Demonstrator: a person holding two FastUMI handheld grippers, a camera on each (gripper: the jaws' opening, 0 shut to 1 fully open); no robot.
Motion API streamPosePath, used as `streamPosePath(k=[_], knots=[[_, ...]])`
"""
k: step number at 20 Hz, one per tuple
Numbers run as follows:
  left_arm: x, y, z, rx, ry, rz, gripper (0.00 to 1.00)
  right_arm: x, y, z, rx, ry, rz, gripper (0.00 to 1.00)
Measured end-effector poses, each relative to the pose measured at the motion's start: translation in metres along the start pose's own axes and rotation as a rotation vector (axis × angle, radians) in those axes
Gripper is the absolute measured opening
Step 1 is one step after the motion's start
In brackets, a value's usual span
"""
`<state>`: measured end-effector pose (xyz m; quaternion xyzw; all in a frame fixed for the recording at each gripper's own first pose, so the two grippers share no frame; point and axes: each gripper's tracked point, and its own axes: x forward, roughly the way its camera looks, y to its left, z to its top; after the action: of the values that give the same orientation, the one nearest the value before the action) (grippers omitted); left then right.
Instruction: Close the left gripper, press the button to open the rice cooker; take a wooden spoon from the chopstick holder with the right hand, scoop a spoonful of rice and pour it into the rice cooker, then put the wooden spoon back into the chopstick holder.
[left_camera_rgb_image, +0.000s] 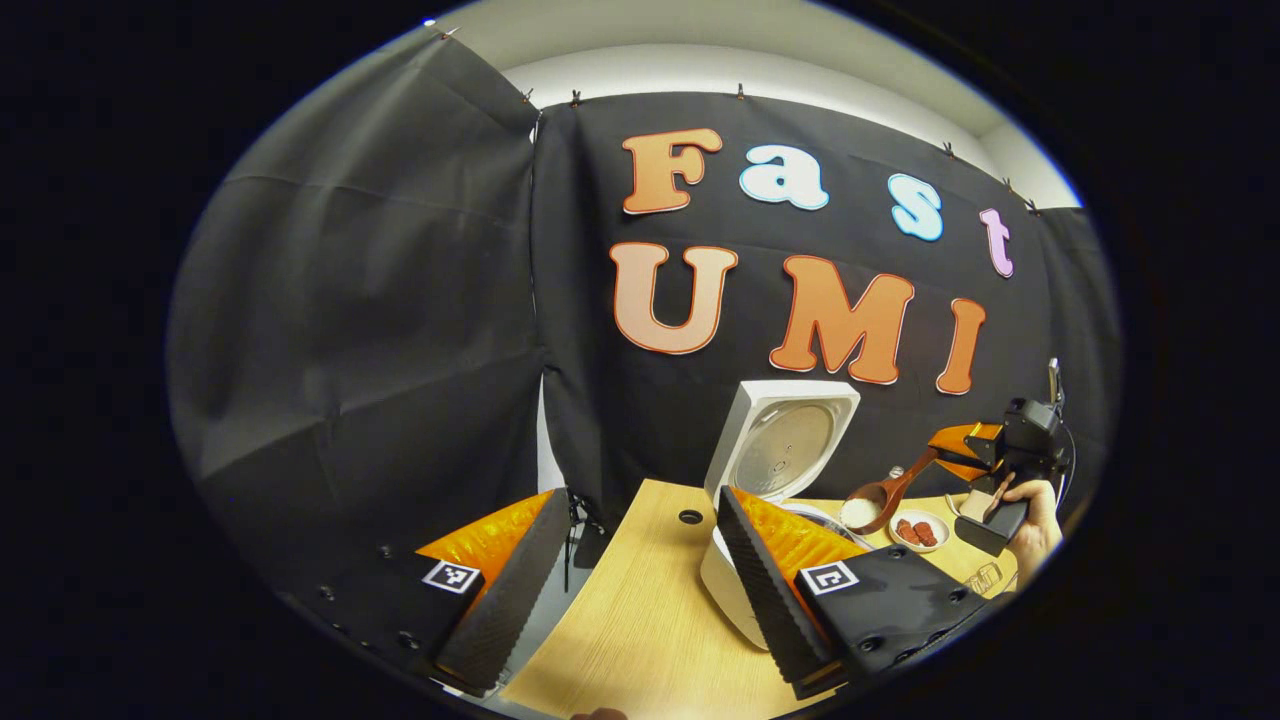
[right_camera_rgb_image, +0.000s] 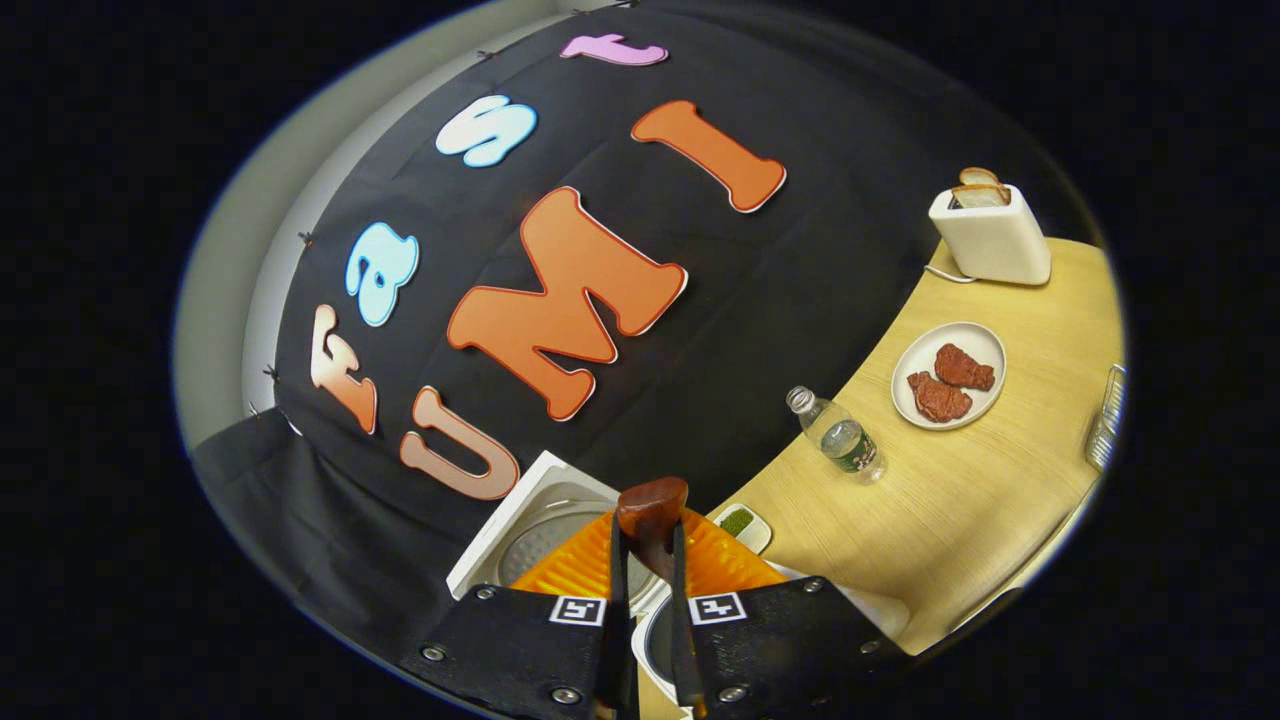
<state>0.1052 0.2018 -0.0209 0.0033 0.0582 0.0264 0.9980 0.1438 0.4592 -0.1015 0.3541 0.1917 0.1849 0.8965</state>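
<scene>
The white rice cooker (left_camera_rgb_image: 722, 585) stands on the wooden table (left_camera_rgb_image: 640, 620) with its lid (left_camera_rgb_image: 785, 440) swung up. My left gripper (left_camera_rgb_image: 635, 590) hangs open in front of it, nothing between its fingers; its right finger hides part of the cooker body. The wooden spoon (left_camera_rgb_image: 890, 490) carries white rice in its bowl, in the air just right of the open lid. The right gripper (left_camera_rgb_image: 975, 450), held by a hand (left_camera_rgb_image: 1035, 515), grips its handle. In the right gripper view my right gripper (right_camera_rgb_image: 648, 535) is shut on the spoon's handle (right_camera_rgb_image: 652, 505), above the cooker lid (right_camera_rgb_image: 540, 530).
A plate of red meat (right_camera_rgb_image: 948, 375), a water bottle (right_camera_rgb_image: 840, 440), a small dish of green stuff (right_camera_rgb_image: 738, 522) and a white toaster (right_camera_rgb_image: 990, 235) with bread stand on the table (right_camera_rgb_image: 960, 500). A metal wire object (right_camera_rgb_image: 1105, 415) lies at its right edge.
</scene>
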Motion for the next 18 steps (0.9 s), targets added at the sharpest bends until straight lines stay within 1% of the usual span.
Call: streamPosePath(k=[4, 8, 12, 18], knots=[[0.002, 0.0, -0.003, 0.005, 0.009, 0.005, 1.0, 0.003, 0.01, -0.003, -0.047, 0.008, 0.017, 0.16], [0.001, -0.001, -0.006, 0.009, 0.017, 0.004, 1.0, 0.002, 0.022, -0.004, -0.123, 0.002, 0.038, 0.16], [0.001, -0.002, -0.005, 0.007, 0.016, 0.0, 1.0, 0.0, 0.03, -0.005, -0.143, 0.0, 0.058, 0.16], [0.001, 0.001, -0.004, 0.008, 0.013, 0.006, 1.0, -0.004, 0.041, -0.006, -0.224, -0.009, 0.075, 0.16]])
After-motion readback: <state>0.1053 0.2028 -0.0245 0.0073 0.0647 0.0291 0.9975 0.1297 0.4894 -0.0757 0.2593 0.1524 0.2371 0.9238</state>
